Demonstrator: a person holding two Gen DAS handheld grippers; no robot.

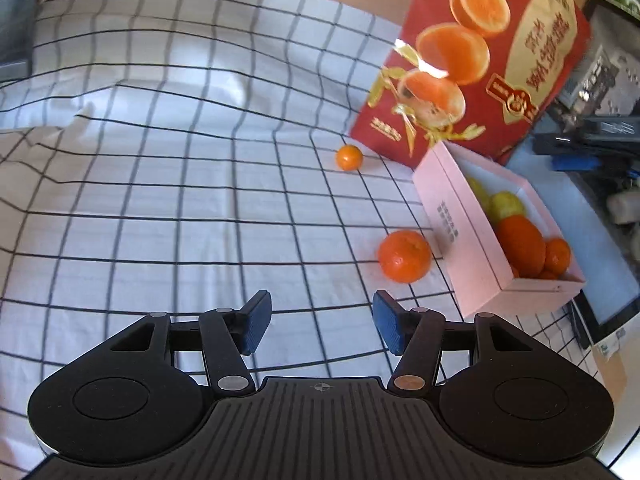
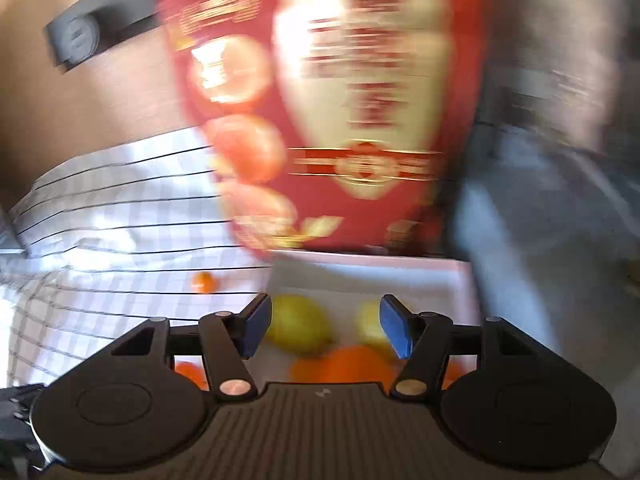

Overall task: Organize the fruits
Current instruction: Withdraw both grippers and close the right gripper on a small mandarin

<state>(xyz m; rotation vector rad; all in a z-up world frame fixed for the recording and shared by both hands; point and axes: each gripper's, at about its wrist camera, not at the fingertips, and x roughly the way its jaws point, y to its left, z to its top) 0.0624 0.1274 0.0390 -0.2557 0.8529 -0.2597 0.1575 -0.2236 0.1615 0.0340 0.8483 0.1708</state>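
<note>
A large orange [image 1: 405, 256] lies on the checked cloth just left of the pink box [image 1: 460, 236]. A small orange [image 1: 349, 157] lies farther back near the red carton. The box holds yellow-green fruits [image 1: 506, 205] and oranges [image 1: 522, 250]. My left gripper [image 1: 322, 322] is open and empty, above the cloth, short of the large orange. My right gripper [image 2: 325, 326] is open and empty above the box [image 2: 400, 270], over a lemon [image 2: 298, 330] and oranges [image 2: 352, 364]. The right view is motion-blurred. The small orange [image 2: 203, 282] shows at its left.
A red fruit carton [image 1: 492, 56] stands upright behind the box, also in the right wrist view [image 2: 340, 112]. The black-and-white checked cloth [image 1: 160, 200] covers the surface. Dark equipment and a monitor [image 1: 600, 128] sit at the right edge.
</note>
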